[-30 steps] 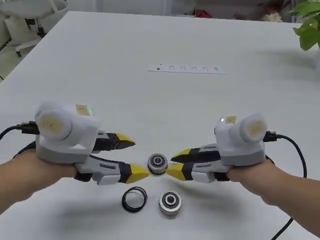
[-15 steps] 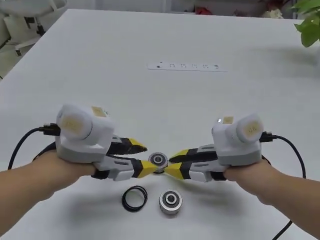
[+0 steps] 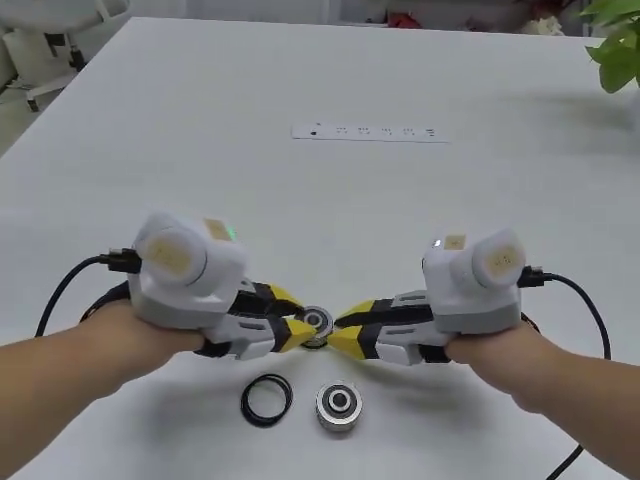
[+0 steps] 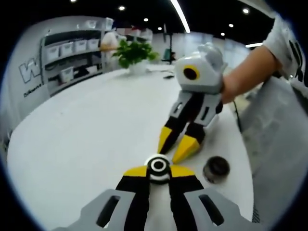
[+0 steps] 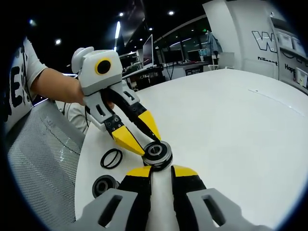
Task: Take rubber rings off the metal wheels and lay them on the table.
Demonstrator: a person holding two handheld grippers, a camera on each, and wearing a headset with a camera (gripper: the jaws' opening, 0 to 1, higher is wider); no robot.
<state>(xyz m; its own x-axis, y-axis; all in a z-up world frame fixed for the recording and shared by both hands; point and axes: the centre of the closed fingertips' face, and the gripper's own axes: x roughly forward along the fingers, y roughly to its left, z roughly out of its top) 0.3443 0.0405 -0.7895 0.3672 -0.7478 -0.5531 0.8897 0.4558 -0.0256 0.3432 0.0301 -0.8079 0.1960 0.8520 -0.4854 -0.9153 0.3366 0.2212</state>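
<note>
The left gripper (image 3: 298, 318) has its jaws pinched on a wheel (image 3: 317, 321) standing on the table (image 3: 200, 150), while the right gripper (image 3: 340, 330) holds its jaws a little apart, tips just beside that wheel. A second ago the left jaws were spread wide and short of it. A loose ring (image 3: 266, 398) and a second wheel (image 3: 339, 403) lie nearer the person, with bare tabletop stretching beyond to the power strip (image 3: 365, 132).

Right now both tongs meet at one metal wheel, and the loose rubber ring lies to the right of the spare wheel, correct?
Not quite. The head view shows the loose rubber ring lying to the left of the spare wheel, not the right. The left tongs and right tongs do meet at one metal wheel.
</note>
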